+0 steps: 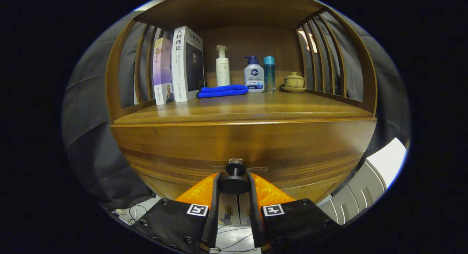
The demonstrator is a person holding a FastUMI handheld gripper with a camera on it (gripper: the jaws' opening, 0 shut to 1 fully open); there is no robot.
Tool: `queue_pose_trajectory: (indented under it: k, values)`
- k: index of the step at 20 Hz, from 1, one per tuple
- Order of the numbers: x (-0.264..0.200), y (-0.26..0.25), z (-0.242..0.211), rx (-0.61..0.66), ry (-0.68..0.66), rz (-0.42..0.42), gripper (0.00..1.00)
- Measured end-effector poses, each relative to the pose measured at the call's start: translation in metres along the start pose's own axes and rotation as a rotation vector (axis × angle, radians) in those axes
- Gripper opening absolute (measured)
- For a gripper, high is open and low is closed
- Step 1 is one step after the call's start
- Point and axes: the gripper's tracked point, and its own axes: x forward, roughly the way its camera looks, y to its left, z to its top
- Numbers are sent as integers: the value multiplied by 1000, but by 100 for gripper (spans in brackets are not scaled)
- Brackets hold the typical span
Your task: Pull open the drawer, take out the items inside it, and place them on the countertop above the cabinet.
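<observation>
Gripper view: gripper (234,183) fingers clamp the black drawer knob (234,180) at the drawer front's (204,144) lower edge, evidently to pull.

The white book (187,63) at far left reads 人格理论 on its spine and cover. The gripper (234,178), its fingers clamping the knob (234,185), carries two square coded tags.
</observation>
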Motion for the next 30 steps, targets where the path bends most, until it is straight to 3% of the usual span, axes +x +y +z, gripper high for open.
queue_pose_trajectory:
  k: [3,25,30]
  values:
    - [-4,-1,-3,-44,16,-5,29]
    - [-134,7,-61,-105,-14,46,29]
    - [-132,10,-63,-110,-9,78,29]
